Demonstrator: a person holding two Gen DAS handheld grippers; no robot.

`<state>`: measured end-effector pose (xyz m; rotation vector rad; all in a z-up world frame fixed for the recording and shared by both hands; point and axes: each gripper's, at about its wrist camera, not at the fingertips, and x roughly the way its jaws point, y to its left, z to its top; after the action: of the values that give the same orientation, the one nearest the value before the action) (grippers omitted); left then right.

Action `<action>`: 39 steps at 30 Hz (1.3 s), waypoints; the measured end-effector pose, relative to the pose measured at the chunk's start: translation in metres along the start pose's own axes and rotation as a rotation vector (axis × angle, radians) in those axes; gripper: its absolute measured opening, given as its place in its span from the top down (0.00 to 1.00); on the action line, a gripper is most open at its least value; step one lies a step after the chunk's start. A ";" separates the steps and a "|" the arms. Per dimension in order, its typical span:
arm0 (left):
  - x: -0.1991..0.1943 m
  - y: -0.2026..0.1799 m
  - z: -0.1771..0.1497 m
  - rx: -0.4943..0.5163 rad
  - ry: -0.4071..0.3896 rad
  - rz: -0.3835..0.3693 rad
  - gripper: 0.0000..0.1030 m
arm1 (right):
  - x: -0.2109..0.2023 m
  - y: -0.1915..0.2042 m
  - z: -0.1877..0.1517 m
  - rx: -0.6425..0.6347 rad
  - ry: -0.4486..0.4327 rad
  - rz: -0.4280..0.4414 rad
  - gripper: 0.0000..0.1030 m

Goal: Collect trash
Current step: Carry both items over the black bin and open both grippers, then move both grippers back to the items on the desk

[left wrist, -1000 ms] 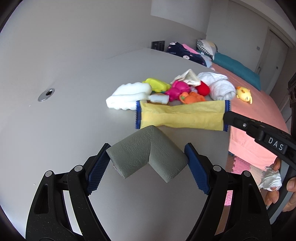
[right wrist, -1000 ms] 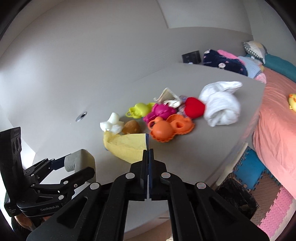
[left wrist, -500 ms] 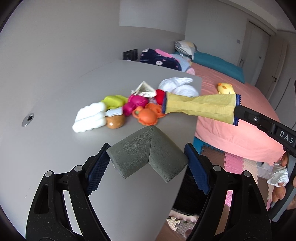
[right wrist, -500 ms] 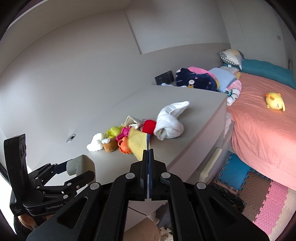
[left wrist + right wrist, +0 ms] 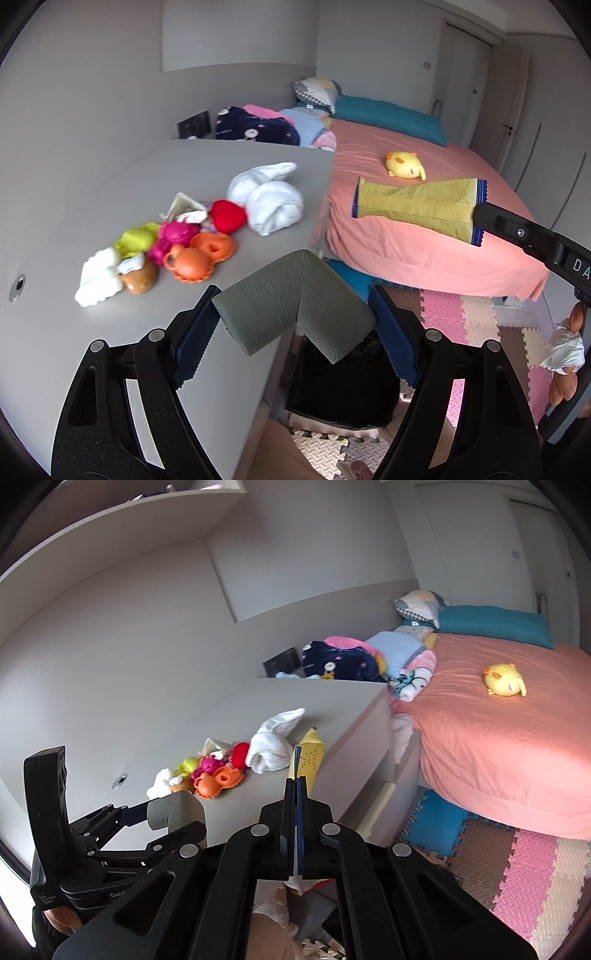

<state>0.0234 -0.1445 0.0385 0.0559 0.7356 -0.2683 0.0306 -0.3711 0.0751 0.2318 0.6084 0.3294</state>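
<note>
My left gripper is shut on a grey L-shaped foam corner guard, held over the table's front edge; it also shows in the right wrist view. My right gripper is shut on a flat yellow wrapper with blue ends, held in the air off the table's right side. The wrapper shows stretched out in the left wrist view. A black bin stands on the floor below the corner guard. The hand on the right gripper also holds a crumpled white tissue.
On the grey table lie plastic toys, a white rolled towel, a white cloth and a crumpled paper. A pink bed with a yellow plush is to the right. Foam floor mats lie below.
Both grippers have pulled back and to the right from the toy pile. The yellow wrapper was lifted off the table and now hangs in front of the bed. The bin has come into view.
</note>
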 end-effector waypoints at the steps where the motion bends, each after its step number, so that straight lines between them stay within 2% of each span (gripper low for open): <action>1: 0.001 -0.004 0.001 0.009 0.001 -0.009 0.24 | -0.002 -0.004 0.000 0.007 -0.002 -0.007 0.99; 8: 0.017 -0.035 0.008 0.059 0.017 -0.072 0.24 | -0.013 -0.033 -0.007 0.054 -0.001 -0.076 0.99; 16: 0.043 -0.067 0.012 0.111 0.063 -0.138 0.23 | -0.006 -0.062 -0.014 0.102 0.024 -0.147 0.99; 26: 0.082 -0.090 0.007 0.152 0.149 -0.188 0.23 | 0.016 -0.094 -0.021 0.159 0.077 -0.193 0.99; 29: 0.092 -0.093 0.005 0.152 0.184 -0.221 0.21 | 0.024 -0.101 -0.022 0.167 0.101 -0.199 0.99; 30: 0.097 -0.095 0.003 0.153 0.205 -0.238 0.19 | 0.026 -0.101 -0.022 0.165 0.110 -0.204 0.97; 31: 0.100 -0.096 0.002 0.150 0.220 -0.241 0.08 | 0.029 -0.103 -0.023 0.166 0.117 -0.219 0.83; 32: 0.103 -0.096 0.002 0.148 0.229 -0.239 0.05 | 0.031 -0.105 -0.022 0.169 0.120 -0.237 0.69; 33: 0.106 -0.097 0.002 0.150 0.237 -0.233 0.05 | 0.032 -0.106 -0.022 0.172 0.118 -0.258 0.40; 34: 0.109 -0.097 0.001 0.154 0.244 -0.219 0.05 | 0.031 -0.106 -0.021 0.169 0.099 -0.293 0.34; 36: 0.113 -0.097 0.000 0.157 0.252 -0.188 0.05 | 0.030 -0.106 -0.019 0.152 0.087 -0.310 0.34; 39: 0.117 -0.092 0.001 0.137 0.258 -0.191 0.05 | 0.031 -0.107 -0.017 0.154 0.079 -0.311 0.34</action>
<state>0.0827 -0.2592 -0.0348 0.1528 0.9799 -0.5007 0.0694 -0.4567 0.0129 0.2688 0.7377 -0.0088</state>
